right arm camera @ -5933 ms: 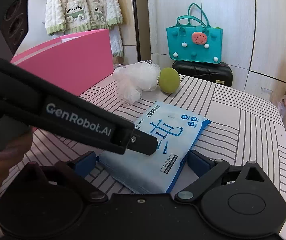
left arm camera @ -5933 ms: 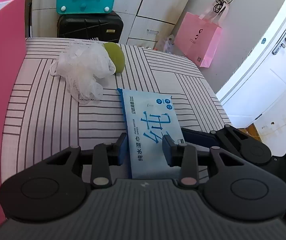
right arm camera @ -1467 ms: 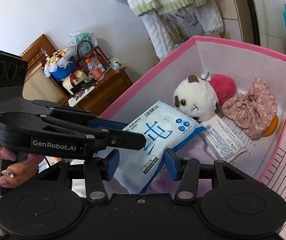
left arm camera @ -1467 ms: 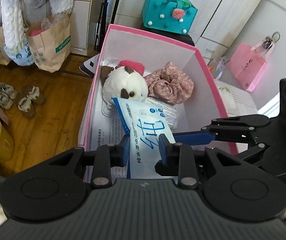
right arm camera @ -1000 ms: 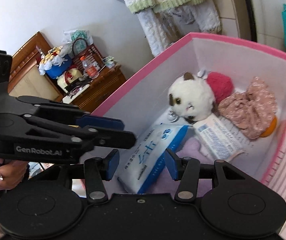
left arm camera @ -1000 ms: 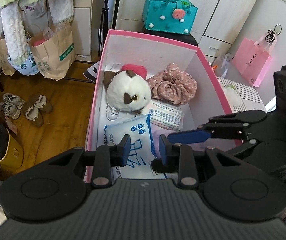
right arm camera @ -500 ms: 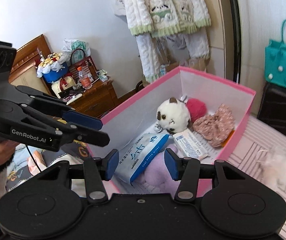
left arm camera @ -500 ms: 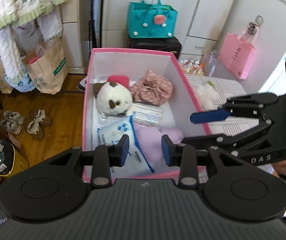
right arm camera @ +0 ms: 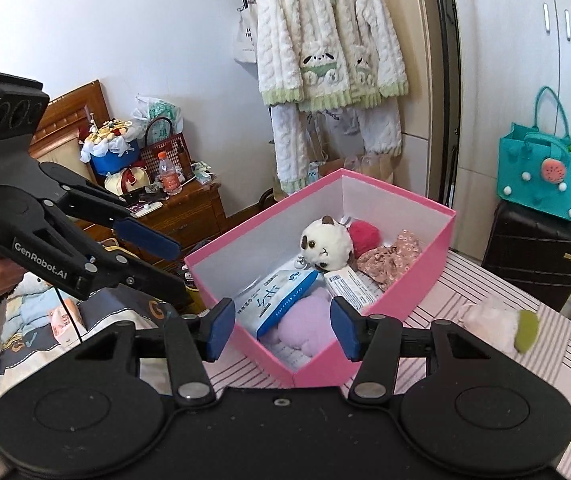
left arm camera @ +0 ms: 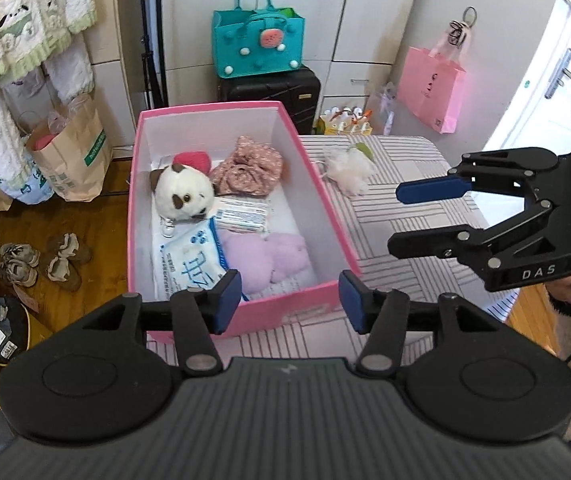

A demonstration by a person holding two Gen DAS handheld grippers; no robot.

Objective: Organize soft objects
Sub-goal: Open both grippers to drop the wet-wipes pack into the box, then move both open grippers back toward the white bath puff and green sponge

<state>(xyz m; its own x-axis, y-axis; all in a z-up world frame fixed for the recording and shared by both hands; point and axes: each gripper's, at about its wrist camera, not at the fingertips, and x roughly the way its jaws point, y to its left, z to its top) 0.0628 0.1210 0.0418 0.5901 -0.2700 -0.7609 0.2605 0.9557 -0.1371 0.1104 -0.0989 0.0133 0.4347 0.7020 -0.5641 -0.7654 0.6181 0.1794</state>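
Left wrist view looks down over the pink box [left arm camera: 241, 316], which stands on a striped tabletop [left arm camera: 405, 216]. The left gripper [left arm camera: 289, 300] hangs above the box's near wall with its jaws apart, having just been opening, and nothing between them. The wet wipes pack [left arm camera: 189, 264] lies inside the box at the near left, resting against a lilac plush [left arm camera: 269, 256], with a white plush dog [left arm camera: 183, 196], a small white packet [left arm camera: 243, 214], a floral scrunchie [left arm camera: 251, 170] and a red ball [left arm camera: 191, 160] further in. Out on the tabletop, a white mesh bath puff [left arm camera: 349, 170] sits beside what may be a green sponge [right arm camera: 527, 330]. The right gripper [left arm camera: 395, 216] hovers over the table right of the box, jaws parted and empty.
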